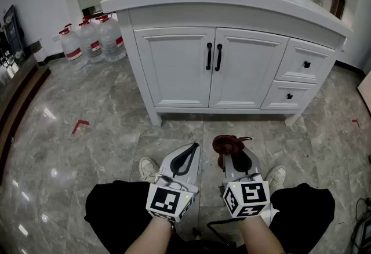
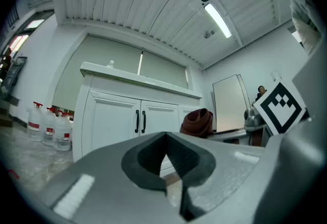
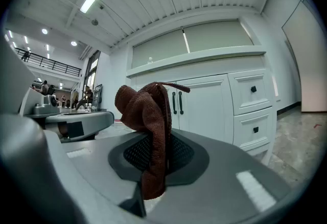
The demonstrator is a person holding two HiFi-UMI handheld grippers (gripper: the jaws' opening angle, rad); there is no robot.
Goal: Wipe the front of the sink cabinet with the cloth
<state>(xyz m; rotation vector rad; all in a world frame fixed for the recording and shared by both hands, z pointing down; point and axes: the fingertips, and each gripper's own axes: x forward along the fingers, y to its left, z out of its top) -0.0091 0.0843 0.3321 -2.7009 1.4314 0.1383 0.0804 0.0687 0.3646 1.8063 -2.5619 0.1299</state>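
Maroon cloth (image 3: 148, 115) was pinched in the right gripper (image 1: 230, 153).
It bunched above the clamped jaws, low over the marble floor (image 1: 116, 131) and well apart from the white sink cabinet (image 1: 179, 67) front. The left gripper (image 1: 193, 147) had its jaws together, empty.

The glossy grey floor (image 1: 104, 108) carries the white cabinet (image 1: 174, 67), which stands on short legs at the far side. Water jugs (image 1: 93, 38) cluster on it at the far left. A red mark (image 1: 80, 126) lies to the left and a smaller one (image 1: 355, 123) to the right. Two pale shoes (image 1: 149, 167) rest near.
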